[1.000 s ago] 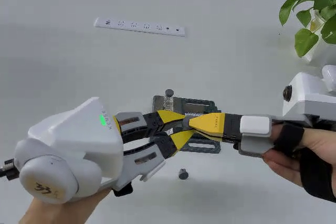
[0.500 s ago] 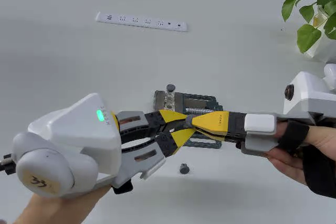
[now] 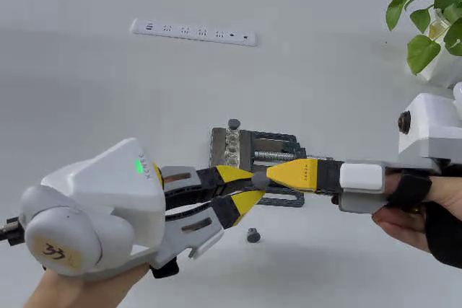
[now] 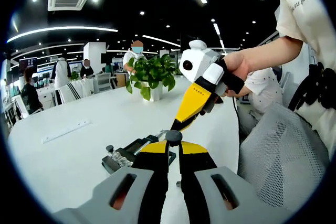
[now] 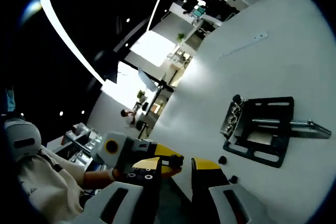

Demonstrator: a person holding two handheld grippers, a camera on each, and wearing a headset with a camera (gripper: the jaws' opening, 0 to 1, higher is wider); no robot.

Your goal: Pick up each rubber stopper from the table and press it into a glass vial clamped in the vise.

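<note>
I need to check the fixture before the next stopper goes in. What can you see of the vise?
The vise is a dark, metal-looking frame lying flat on the white table. A silver threaded screw runs along its middle. At its left end in the head view, a row of clear glass vials stands clamped, with a dark stopper at the row's far end.

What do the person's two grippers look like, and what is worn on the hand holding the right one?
Both grippers have white moulded housings, grey slotted arms and black jaws tipped in yellow. The left gripper shows a green light and a handwritten mark on its round end cap. The right gripper has a white block behind its jaws. Its holder wears a black fingerless glove.
</note>
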